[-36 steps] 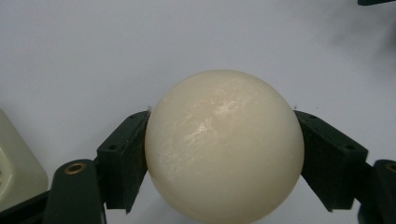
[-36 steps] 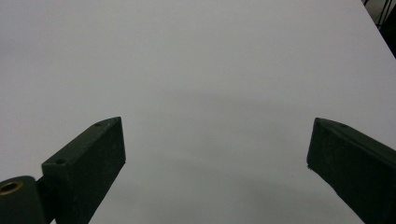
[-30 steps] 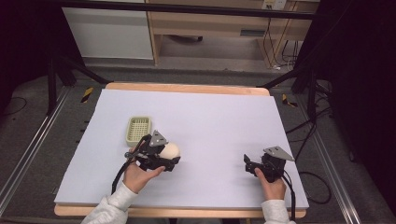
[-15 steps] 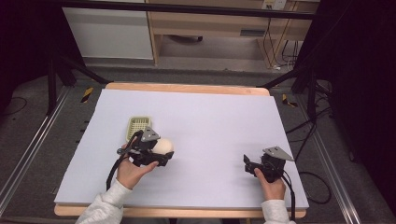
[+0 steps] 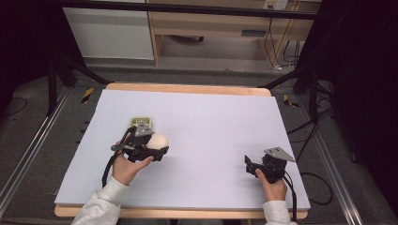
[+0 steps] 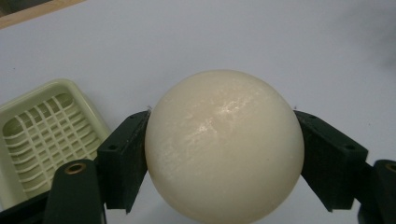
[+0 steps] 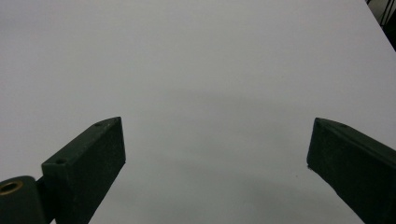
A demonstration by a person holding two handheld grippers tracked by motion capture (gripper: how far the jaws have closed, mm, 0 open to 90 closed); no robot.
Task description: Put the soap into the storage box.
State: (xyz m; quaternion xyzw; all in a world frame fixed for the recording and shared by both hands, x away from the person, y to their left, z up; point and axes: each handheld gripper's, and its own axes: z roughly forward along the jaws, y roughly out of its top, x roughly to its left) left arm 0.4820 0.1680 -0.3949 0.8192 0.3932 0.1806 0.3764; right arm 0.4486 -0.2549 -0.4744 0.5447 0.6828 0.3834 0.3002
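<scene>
In the high view the left gripper (image 5: 157, 149) covers most of the green tray (image 5: 141, 121), and the cream ball (image 5: 157, 140) is partly hidden. In the left gripper view the ball (image 6: 223, 144) is cut off below, the tray (image 6: 44, 133) at left

Pale green plastic slatted tray (image 5: 140, 122) on left half of the white-topped wooden bench (image 5: 216, 122). Grey floor (image 5: 187, 75) beyond, with a light wooden cabinet (image 5: 211, 28) and a white panel (image 5: 108, 33) at the back. Black cables (image 5: 277, 47) at right.
</scene>
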